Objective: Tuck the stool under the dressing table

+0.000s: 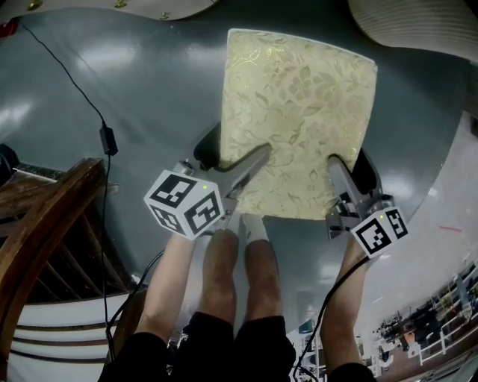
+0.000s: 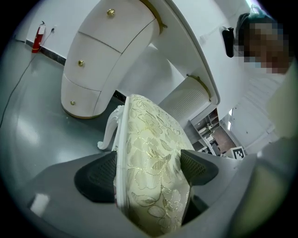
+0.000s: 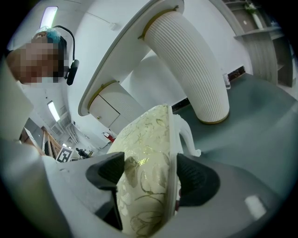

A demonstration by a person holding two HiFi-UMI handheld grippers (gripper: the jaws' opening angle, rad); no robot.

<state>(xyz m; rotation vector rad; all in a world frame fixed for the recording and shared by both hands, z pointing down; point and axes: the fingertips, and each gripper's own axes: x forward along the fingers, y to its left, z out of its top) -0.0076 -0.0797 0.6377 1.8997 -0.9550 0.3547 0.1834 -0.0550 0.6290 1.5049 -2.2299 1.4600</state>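
The stool [image 1: 299, 112] has a gold floral cushion and white carved legs [image 2: 108, 135]; it stands on the grey floor in front of the white dressing table [image 2: 100, 56]. My left gripper [image 1: 235, 160] clamps the seat's near left edge. In the left gripper view the cushion [image 2: 149, 139] fills the gap of that gripper [image 2: 148, 169], and both pads touch it. My right gripper [image 1: 351, 175] holds the near right edge. In the right gripper view one pad of that gripper [image 3: 150, 174] dents the cushion [image 3: 149, 135] and the other lies against the seat's frame.
The table's ribbed pedestal [image 3: 195, 69] stands beyond the stool to the right and its drawer unit [image 1: 172, 7] to the left. A dark wooden piece of furniture [image 1: 45, 224] is at my left. A black cable with an adapter [image 1: 109, 140] crosses the floor. My legs [image 1: 239, 276] are below.
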